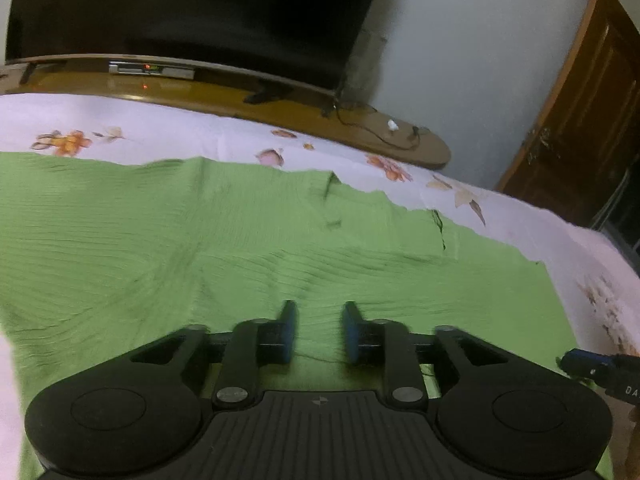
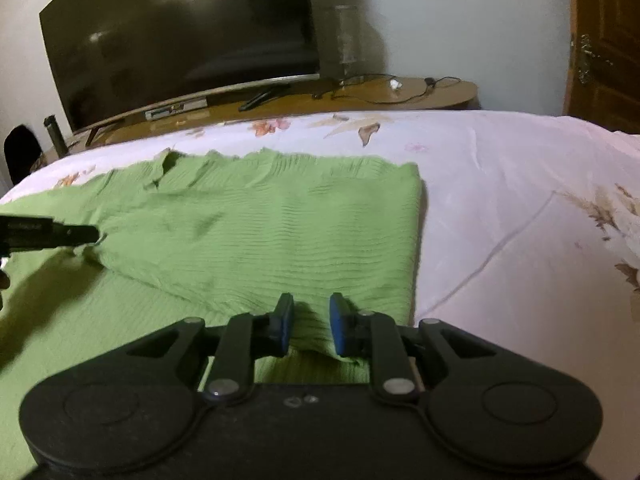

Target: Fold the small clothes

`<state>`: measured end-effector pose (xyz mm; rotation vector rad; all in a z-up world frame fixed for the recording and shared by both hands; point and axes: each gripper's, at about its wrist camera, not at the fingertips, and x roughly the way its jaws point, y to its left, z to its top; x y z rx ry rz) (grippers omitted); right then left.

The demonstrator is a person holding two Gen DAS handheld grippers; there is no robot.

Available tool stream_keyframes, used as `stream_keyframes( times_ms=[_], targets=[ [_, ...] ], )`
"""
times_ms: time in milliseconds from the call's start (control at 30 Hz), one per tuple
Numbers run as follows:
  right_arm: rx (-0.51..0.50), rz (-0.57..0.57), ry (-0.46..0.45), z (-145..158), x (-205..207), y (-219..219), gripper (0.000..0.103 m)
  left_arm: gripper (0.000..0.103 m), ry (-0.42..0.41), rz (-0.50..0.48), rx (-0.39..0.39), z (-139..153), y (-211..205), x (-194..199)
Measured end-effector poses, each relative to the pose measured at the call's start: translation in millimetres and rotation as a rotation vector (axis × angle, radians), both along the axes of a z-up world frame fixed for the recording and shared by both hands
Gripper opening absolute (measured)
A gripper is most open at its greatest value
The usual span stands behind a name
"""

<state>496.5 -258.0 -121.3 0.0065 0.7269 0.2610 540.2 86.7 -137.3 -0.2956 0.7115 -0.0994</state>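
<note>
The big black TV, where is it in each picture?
Left wrist view: the big black flat-screen TV fills the top left, above the green ribbed knit garment.
Right wrist view: it stands upper left of centre, tilted.
Shared landmark: the brown wooden TV stand under it, with a black cable.

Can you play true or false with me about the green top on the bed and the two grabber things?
1. The ribbed green knit garment lies on a white floral bedsheet. True.
2. The garment is red. False: it is green.
3. The right hand-held gripper has its blue pads apart, with green fabric between them. True.
4. A large dark flat television stands beyond the bed. True.
5. The left hand-held gripper is over the wooden door. False: it is over the garment.
</note>
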Motion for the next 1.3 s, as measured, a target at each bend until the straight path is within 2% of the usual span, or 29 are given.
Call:
stream_keyframes(
  times_ms=[33, 100, 133, 200, 267, 400, 433, 467, 500, 533, 567, 600, 633, 667, 700, 733, 767, 800, 867, 1000, 1033, 1167, 1200, 1300],
  targets=[
    [0.008, -0.002, -0.009, 2.3, -0.6, -0.6, 0.025, 0.053, 0.009, 0.017, 0.02, -0.3, 3.1, -1.4],
    [-0.012, -0.022, 0.006, 1.4, 1.6, -0.3, 0.026, 0.053, 0.02, 0.055, 0.029, 0.4, 11.1, -6.2],
    [-0.017, -0.031, 0.013, -0.6, 2.2, -1.5, 0.026, 0.053, 0.004, 0.067, 0.008, 3.0, 16.4, -9.2],
    [0.01, -0.051, 0.004, 2.5, -2.1, -5.8, 0.027, 0.053, -0.029, 0.131, 0.012, 8.5, 28.1, -20.7],
    [0.023, -0.054, -0.007, 4.1, -9.1, -7.8, 0.029, 0.053, -0.018, 0.18, -0.037, 5.4, 43.3, -25.2],
    [0.019, -0.055, -0.001, 2.2, -15.7, -8.3, 0.029, 0.052, 0.053, 0.175, -0.159, -10.4, 60.1, -9.8],
    [0.025, -0.059, -0.001, 2.0, -15.8, -9.0, 0.029, 0.043, 0.057, 0.168, -0.187, -12.6, 62.0, -3.7],
    [0.029, -0.062, 0.0, 2.1, -16.4, -9.5, 0.029, 0.007, 0.073, 0.156, -0.203, -13.6, 62.9, 4.3],
    [0.028, -0.065, 0.002, 1.6, -16.2, -9.7, 0.029, 0.004, 0.076, 0.133, -0.226, -11.1, 61.4, 9.9],
    [0.024, -0.067, 0.004, 1.1, -15.8, -9.3, 0.029, 0.004, 0.001, 0.104, -0.215, 0.9, 56.6, 7.7],
    [0.025, -0.068, 0.006, 1.1, -15.4, -8.9, 0.029, 0.004, -0.093, 0.061, -0.132, 19.4, 45.4, 1.8],
    [0.028, -0.069, 0.007, 1.0, -15.5, -8.7, 0.029, 0.004, -0.141, 0.037, -0.093, 28.4, 39.5, -2.7],
    [0.03, -0.069, 0.007, 0.6, -15.3, -8.8, 0.029, 0.004, -0.156, 0.02, -0.097, 31.2, 38.6, -8.5],
    [0.033, -0.071, 0.007, 0.3, -17.3, -9.1, 0.029, 0.004, -0.123, 0.025, -0.09, 24.8, 40.3, -13.7],
    [0.04, -0.074, 0.009, -0.4, -18.3, -9.9, 0.029, 0.004, -0.05, 0.042, -0.064, 11.6, 42.7, -15.5],
    [0.05, -0.078, 0.013, -1.3, -18.4, -11.5, 0.029, 0.004, 0.065, 0.053, -0.073, -10.3, 48.9, -14.3],
    [0.058, -0.081, 0.015, -2.1, -18.2, -12.4, 0.029, 0.005, 0.087, 0.064, -0.123, -22.3, 55.6, -17.1],
    [0.057, -0.078, 0.016, -2.3, -17.9, -12.2, 0.029, 0.005, 0.077, 0.075, -0.178, -25.8, 62.8, -19.3],
    [0.046, -0.067, 0.016, -1.6, -16.4, -11.5, 0.029, 0.005, 0.09, 0.089, -0.203, -22.9, 66.8, -12.5],
    [0.046, -0.061, 0.021, -2.2, -13.5, -12.4, 0.029, 0.005, 0.102, 0.076, -0.199, -21.2, 66.3, -9.8],
    [0.047, -0.061, 0.023, -2.1, -13.7, -12.4, 0.03, 0.01, 0.102, 0.085, -0.204, -20.5, 69.5, -11.8],
    [0.047, -0.046, 0.032, -1.2, -13.8, -12.7, 0.031, 0.014, 0.053, 0.22, -0.13, -6.9, 86.2, -17.7],
    [0.047, -0.044, 0.032, -0.5, -13.4, -13.2, 0.031, 0.014, 0.019, 0.208, -0.131, 0.3, 85.0, -20.2],
    [0.056, -0.056, -0.026, 8.2, -14.6, -12.0, 0.032, 0.015, -0.049, 0.085, -0.115, 17.4, 58.5, -7.9]
  ],
)
